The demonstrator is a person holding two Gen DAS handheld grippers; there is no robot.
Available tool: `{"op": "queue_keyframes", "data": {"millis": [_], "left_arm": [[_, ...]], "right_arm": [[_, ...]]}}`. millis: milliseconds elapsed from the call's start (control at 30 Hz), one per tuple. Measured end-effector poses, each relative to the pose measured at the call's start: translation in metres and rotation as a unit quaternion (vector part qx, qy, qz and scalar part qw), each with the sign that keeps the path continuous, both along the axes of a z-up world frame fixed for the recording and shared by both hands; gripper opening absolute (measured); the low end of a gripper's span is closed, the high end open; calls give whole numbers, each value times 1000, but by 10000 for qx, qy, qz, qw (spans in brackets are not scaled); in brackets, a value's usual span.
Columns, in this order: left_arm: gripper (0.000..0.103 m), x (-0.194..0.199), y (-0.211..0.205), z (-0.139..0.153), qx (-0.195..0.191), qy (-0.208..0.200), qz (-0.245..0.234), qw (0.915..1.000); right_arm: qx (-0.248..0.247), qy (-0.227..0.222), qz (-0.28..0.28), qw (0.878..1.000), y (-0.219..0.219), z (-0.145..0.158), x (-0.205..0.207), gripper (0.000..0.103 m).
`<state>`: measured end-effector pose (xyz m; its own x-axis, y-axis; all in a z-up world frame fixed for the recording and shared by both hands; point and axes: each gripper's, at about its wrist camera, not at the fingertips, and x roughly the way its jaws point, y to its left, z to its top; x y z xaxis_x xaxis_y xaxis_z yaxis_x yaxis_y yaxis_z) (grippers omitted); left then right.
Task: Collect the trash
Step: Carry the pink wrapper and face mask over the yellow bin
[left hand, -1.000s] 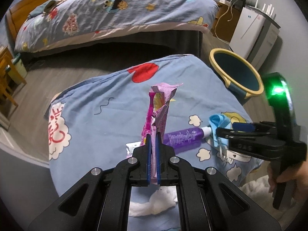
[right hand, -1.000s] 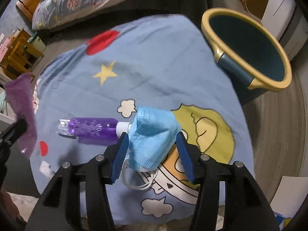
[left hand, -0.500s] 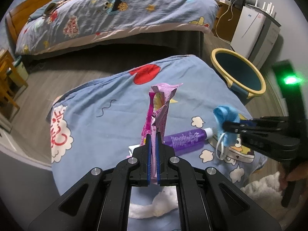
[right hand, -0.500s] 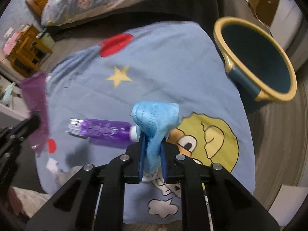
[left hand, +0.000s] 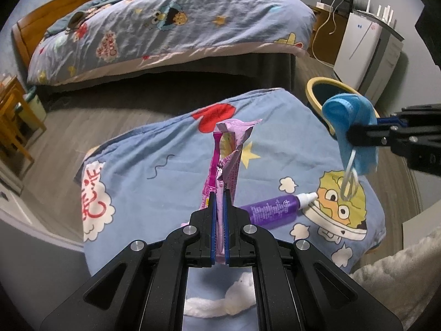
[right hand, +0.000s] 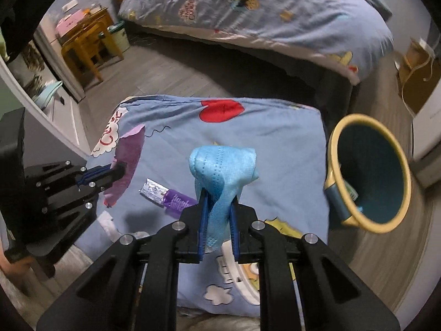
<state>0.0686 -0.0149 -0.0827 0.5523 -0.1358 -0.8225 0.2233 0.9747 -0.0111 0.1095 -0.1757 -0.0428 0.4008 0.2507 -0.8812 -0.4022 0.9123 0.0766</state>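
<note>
Here left tongs (left hand: 219, 207) clench upright wrapper (left hand: 228, 151); right tongs (right hand: 217, 215) clench mask (right hand: 223, 171).

A pink-purple wrapper (left hand: 230, 154), torn open and crumpled at its top, stands nearly upright, pinched at its lower end between the closed fingers of the left tool (left hand: 219, 201). A light blue face mask (right hand: 223, 173), folded and bunched, is clamped in the right tool (right hand: 217, 207); its white ear loop (left hand: 348, 182) dangles below in the left wrist view. A purple tube (left hand: 271, 209) with a white cap lies flat on the cartoon-print blue cover (left hand: 165, 182), cap pointing toward 2 o'clock in that view. White cotton wadding (left hand: 220, 300) lies on the cover at 6 o'clock. The teal bin (right hand: 369, 173) with a yellow rim stands beside the cover at 3 o'clock in the right wrist view, with small scraps inside.
</note>
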Motion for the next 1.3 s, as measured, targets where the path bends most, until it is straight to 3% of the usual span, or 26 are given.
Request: {"op": "queue_keyframes", "data": {"millis": [200,433,733,1033,1300], "left_arm": [[5,3,-9,6,19,-56,-67,10000],[5,19,-38,12,145,-118,-304,9994],[5,59,-81,8,38,40,-494,9988],[5,82,-147,10,137,-55,-1097,9939],[5,99,-187,14,23,-80,-1442,9895]], "right_arm": [[361,121,-348,9987,-24,-11,20,13],[467,129,-588,9971,-55,-10,44,13],[508,22,-1045,9932,-111,-10,67,13],[496,9,-2143,9755,-196,-26,94,13],[613,22,-2795,9582,-249,-41,104,13]]}}
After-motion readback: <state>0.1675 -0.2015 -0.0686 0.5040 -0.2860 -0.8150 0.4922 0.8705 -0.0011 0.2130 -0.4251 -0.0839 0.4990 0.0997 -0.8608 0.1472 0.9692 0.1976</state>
